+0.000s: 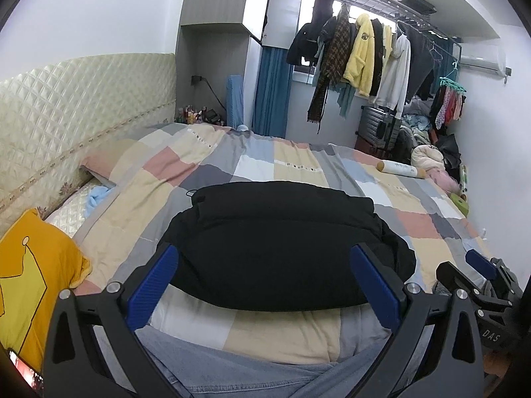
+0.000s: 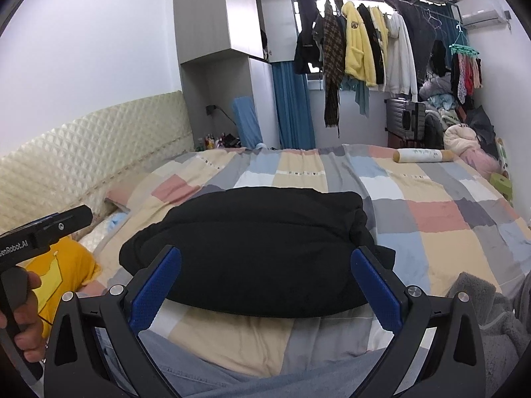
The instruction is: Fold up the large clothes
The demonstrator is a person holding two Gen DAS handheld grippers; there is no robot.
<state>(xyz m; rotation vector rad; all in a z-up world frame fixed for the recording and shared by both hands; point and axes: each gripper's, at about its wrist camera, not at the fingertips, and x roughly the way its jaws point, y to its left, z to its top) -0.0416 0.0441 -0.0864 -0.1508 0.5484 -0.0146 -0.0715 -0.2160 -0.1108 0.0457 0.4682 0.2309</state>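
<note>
A black garment (image 1: 278,245) lies folded into a thick rectangular bundle on the patchwork bedspread (image 1: 265,165); it also shows in the right wrist view (image 2: 259,252). My left gripper (image 1: 265,275) is open and empty, held above the bundle's near edge. My right gripper (image 2: 265,275) is open and empty too, over the same near edge. The right gripper shows at the right edge of the left wrist view (image 1: 478,265), and the left gripper at the left edge of the right wrist view (image 2: 49,225), held by a hand.
A yellow garment (image 1: 30,282) lies at the near left of the bed, a rolled white tube (image 1: 401,169) at the far right. A grey fleece (image 2: 497,315) lies near right. A quilted headboard (image 1: 83,106) stands left. Hanging clothes (image 1: 361,53) and a suitcase (image 1: 378,129) are beyond.
</note>
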